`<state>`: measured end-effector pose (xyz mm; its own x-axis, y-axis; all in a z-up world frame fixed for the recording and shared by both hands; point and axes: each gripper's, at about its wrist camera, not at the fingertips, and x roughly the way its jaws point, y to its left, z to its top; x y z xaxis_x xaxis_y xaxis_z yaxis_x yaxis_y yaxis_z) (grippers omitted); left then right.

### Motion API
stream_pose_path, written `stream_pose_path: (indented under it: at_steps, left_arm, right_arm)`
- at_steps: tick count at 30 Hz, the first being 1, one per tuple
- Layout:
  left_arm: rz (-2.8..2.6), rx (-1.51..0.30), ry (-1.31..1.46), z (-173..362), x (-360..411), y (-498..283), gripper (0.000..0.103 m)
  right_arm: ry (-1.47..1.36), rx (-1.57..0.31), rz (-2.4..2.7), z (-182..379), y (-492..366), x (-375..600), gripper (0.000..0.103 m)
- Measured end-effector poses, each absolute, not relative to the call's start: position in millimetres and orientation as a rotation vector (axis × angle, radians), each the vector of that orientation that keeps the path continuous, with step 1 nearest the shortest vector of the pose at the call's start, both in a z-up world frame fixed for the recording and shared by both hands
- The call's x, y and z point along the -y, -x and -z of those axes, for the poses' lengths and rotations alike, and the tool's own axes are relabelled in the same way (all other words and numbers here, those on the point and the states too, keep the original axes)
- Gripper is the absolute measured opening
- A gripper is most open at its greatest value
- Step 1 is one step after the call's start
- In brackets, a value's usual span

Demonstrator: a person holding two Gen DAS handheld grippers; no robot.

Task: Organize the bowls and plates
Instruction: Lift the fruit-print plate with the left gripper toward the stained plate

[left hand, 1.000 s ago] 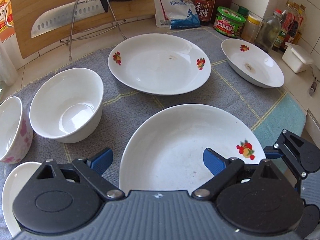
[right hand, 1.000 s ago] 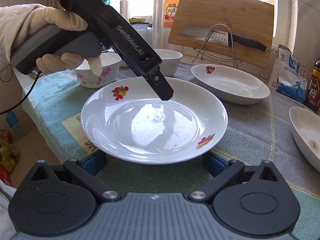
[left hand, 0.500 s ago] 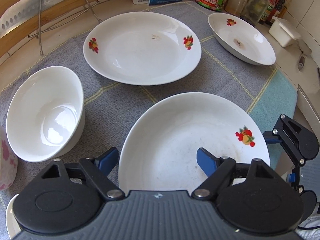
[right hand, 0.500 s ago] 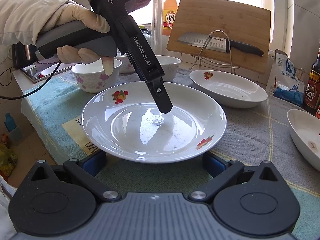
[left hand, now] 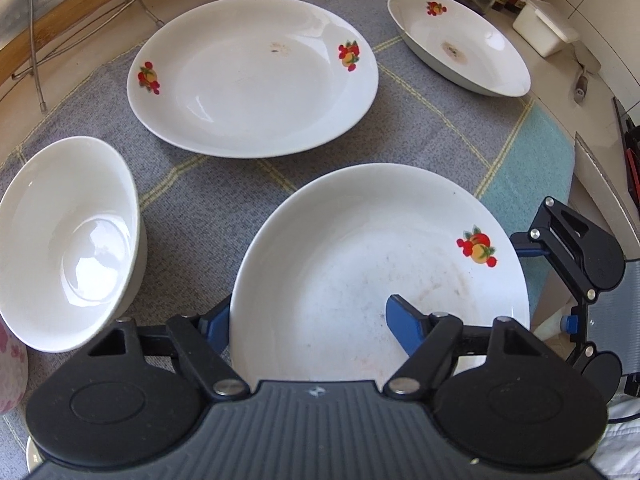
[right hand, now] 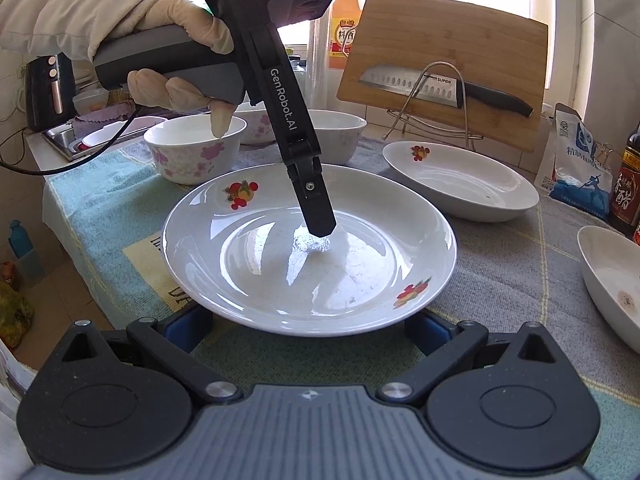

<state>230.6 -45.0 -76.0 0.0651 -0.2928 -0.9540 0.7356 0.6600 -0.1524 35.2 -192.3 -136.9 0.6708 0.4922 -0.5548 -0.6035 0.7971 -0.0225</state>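
Since a second ago the left gripper point(left hand: 310, 322) has tilted down and come lower over the near plate point(left hand: 376, 264), so the knife and cutting board have slid almost out of its view. Its blue fingers point(left hand: 404, 326) stand apart, straddling the plate's left rim: one pad inside the dish, the other outside and partly hidden, so I cannot tell whether either touches it. In the right wrist view this gripper's tip point(right hand: 318, 222) seems to hover just above the plate's centre. The right gripper point(right hand: 310, 326) is spread wide at the near rim, both pads below the edge. The plate rests on the grey-checked cloth point(left hand: 224, 184), a white bowl point(left hand: 68, 244) to its left, a second plate point(left hand: 252, 76) behind, a third point(left hand: 460, 44) far right.
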Motion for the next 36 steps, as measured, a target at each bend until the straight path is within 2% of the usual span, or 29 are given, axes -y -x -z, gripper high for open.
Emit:
stream_pose_path:
  at_steps: [18,36]
  left_arm:
    - [0.808,-1.319,-0.407,76.6,46.4,-234.4,0.077]
    - [0.8,-1.298,-0.374,55.7,64.7,-240.6,0.077]
  right_arm:
    - [0.241,-0.659,-0.635,124.8,-42.3,190.5,0.103]
    - [0.235,-0.628,-0.67,100.7,-51.5,221.0,0.103]
